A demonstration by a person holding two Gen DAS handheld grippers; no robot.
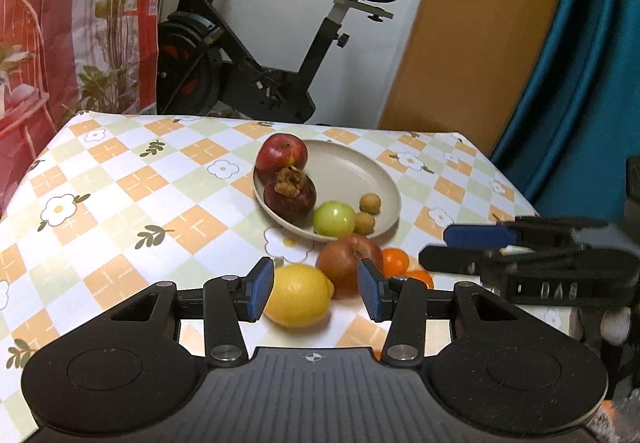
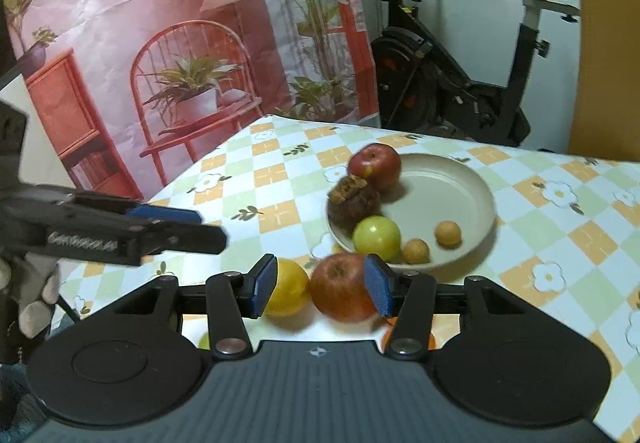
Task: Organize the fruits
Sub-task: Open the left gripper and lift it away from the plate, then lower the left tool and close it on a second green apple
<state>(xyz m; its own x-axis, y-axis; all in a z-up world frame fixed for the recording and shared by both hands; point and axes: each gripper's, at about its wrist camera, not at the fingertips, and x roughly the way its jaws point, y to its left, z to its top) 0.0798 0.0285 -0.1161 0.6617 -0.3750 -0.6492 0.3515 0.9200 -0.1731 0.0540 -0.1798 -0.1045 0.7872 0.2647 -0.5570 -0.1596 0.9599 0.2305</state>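
Observation:
A beige plate (image 1: 352, 167) (image 2: 440, 191) holds a red apple (image 1: 281, 155), a mangosteen (image 1: 290, 195), a green fruit (image 1: 334, 218) and two longans (image 1: 369, 203). In front of it on the tablecloth lie a lemon (image 1: 298, 295) (image 2: 286, 289), a second reddish apple (image 1: 346, 259) (image 2: 340, 287) and two oranges (image 1: 395, 259). My left gripper (image 1: 316, 289) hovers open above the lemon, pads clear of it. My right gripper (image 2: 320, 289) hovers open above the table apple, and it shows side-on at the right of the left wrist view (image 1: 448, 247).
An exercise bike (image 1: 248, 55) stands beyond the table's far edge. A printed red backdrop (image 2: 160, 43) hangs on the left and a teal curtain (image 1: 580, 63) on the right. A gloved hand (image 2: 32, 295) holds the left gripper (image 2: 192, 227).

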